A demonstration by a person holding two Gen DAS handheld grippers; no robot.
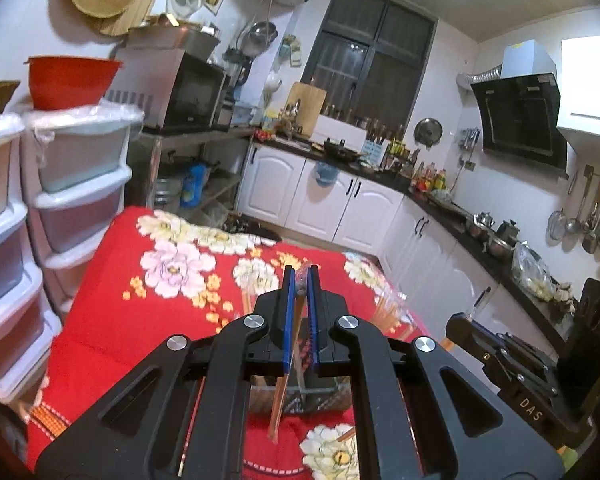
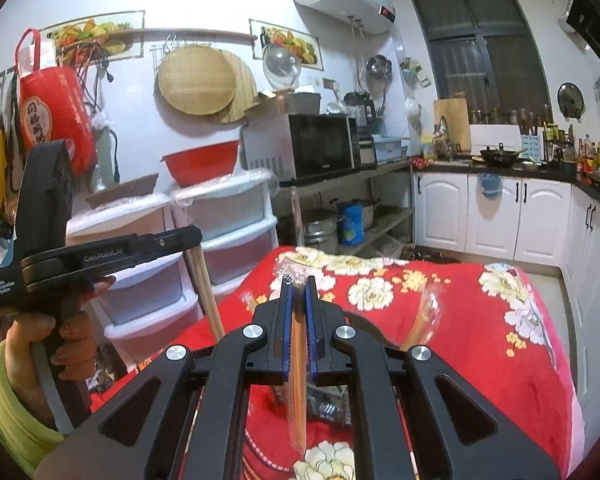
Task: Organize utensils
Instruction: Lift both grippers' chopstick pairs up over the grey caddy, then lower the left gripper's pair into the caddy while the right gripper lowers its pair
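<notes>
My left gripper (image 1: pixel 301 270) is shut on a pair of wooden chopsticks (image 1: pixel 282 400) in a clear plastic sleeve; they hang down over the red floral tablecloth (image 1: pixel 112 280). My right gripper (image 2: pixel 298 280) is shut on a second sleeved pair of chopsticks (image 2: pixel 298 380), also hanging down. In the right wrist view a hand holds the left gripper (image 2: pixel 194 236) at the left, its chopsticks (image 2: pixel 208 292) dangling. More sleeved chopsticks (image 2: pixel 424 312) lie on the cloth. A clear container (image 2: pixel 328 404) with utensils sits below the grippers, mostly hidden by them.
Stacked plastic drawers (image 1: pixel 80 184) with a red bowl (image 1: pixel 72 80) on top stand left of the table. A microwave (image 2: pixel 312 144) sits on a shelf behind. White cabinets and a cluttered counter (image 1: pixel 440 200) run along the far and right walls.
</notes>
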